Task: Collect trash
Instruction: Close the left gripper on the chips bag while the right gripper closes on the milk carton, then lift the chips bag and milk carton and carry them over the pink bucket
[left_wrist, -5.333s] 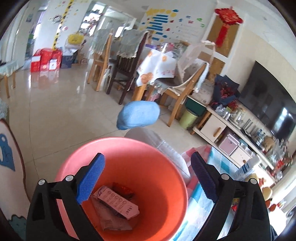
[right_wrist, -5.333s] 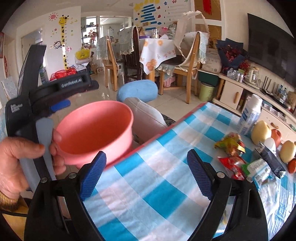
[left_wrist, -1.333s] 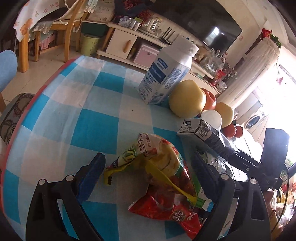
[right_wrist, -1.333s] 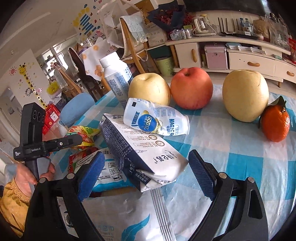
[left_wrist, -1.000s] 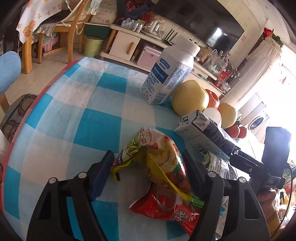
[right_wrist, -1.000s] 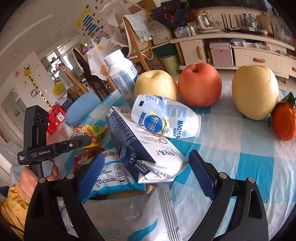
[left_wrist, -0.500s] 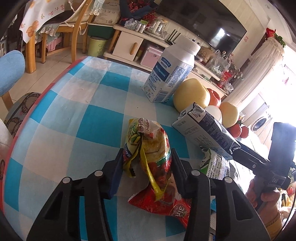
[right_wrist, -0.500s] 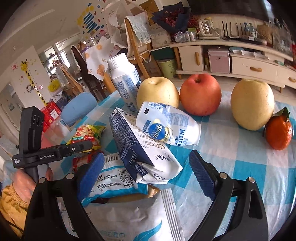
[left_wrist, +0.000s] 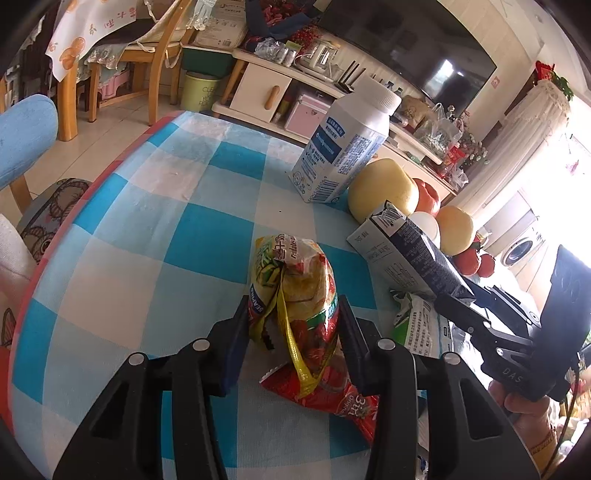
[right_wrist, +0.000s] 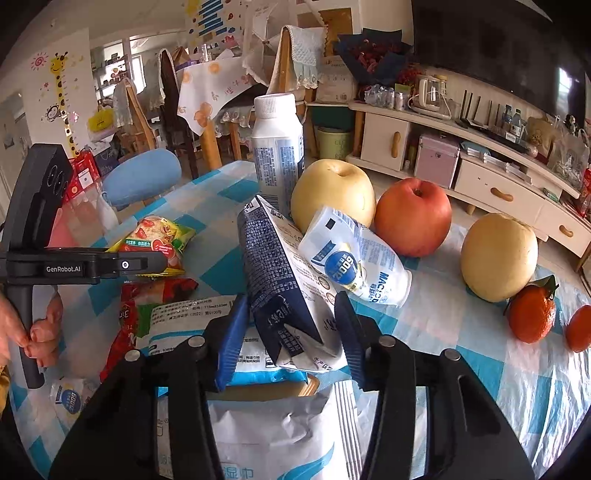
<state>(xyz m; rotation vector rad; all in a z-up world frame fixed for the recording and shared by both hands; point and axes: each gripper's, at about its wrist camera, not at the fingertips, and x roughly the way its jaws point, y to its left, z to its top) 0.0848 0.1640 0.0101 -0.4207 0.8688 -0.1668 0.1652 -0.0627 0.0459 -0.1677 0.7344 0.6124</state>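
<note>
- Yellow snack bag (left_wrist: 295, 284) stood crumpled on the checked tablecloth (left_wrist: 155, 258), pinched on both sides by the left gripper (left_wrist: 293, 325), jaws nearly closed on it.
- Red wrapper (left_wrist: 325, 391) lay flat, touching the bag's base.
- Right gripper (right_wrist: 290, 332) had closed its pads onto the dark blue carton (right_wrist: 280, 273), which leaned tilted against a white pouch (right_wrist: 354, 258).
- Milk bottle (right_wrist: 277, 155) stood upright behind, beside a yellow pear (right_wrist: 332, 192).

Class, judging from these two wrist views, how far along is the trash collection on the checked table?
Done: nothing visibly collected; no bin shows.
In hand: the left tool is shut on the yellow snack bag; the right tool is shut on the crushed dark carton.
Left: the red wrapper, the squashed white bottle and the wipes packs. The fruit is not trash.
</note>
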